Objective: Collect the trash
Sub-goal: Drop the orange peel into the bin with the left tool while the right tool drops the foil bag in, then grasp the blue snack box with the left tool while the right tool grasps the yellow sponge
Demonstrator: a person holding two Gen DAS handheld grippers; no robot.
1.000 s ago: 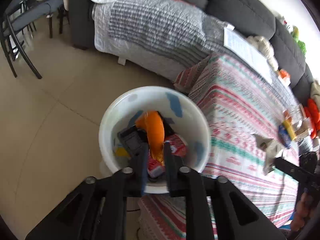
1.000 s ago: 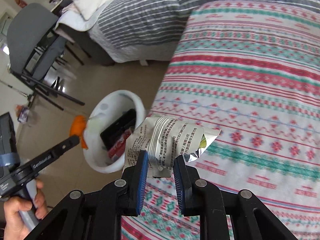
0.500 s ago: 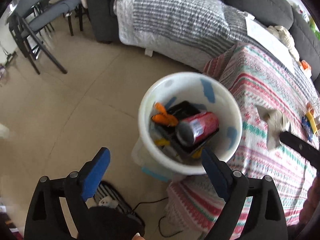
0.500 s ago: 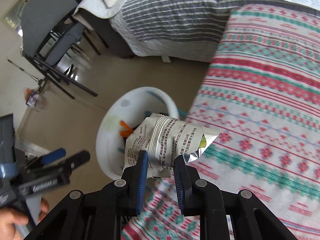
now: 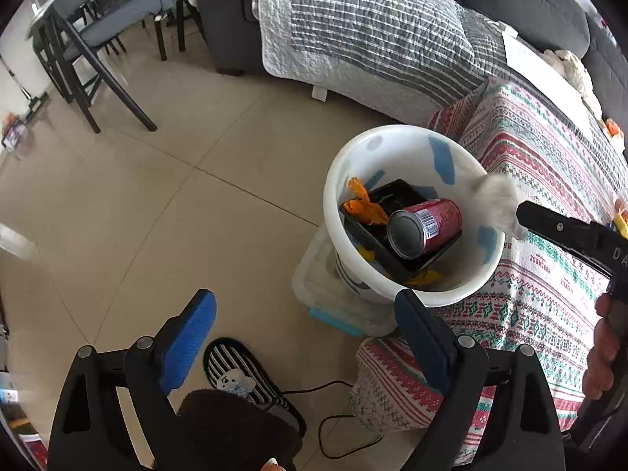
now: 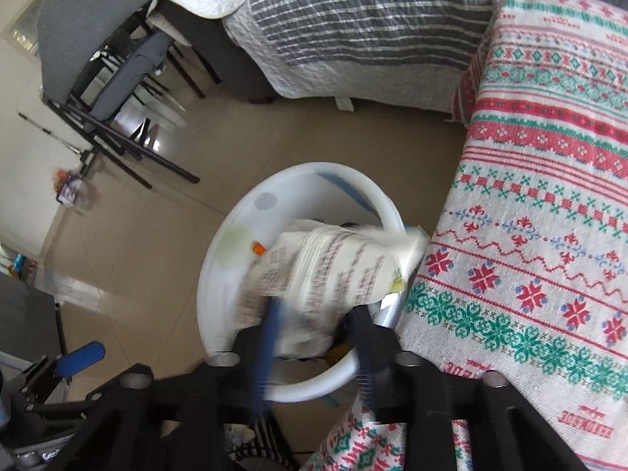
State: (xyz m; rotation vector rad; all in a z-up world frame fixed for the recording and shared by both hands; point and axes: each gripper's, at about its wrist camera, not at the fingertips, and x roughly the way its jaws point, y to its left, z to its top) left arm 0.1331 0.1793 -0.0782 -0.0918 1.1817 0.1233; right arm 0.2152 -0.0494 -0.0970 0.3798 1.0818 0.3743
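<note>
Nearest us, our left gripper (image 5: 304, 339) hangs with jaws wide and empty. Just beyond, our right gripper (image 6: 314, 337) is over the white bin (image 6: 223, 274), jaws opening, the crumpled wrapper (image 6: 329, 271) between them. We judge this the drop; next, clear away toward the tabletop (image 6: 549, 235).

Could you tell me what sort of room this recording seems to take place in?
Most likely a home living room: a dark grey sofa draped with a striped quilt, a table under a patterned cloth, chairs on a tiled floor, and a white bin beside the table.
</note>
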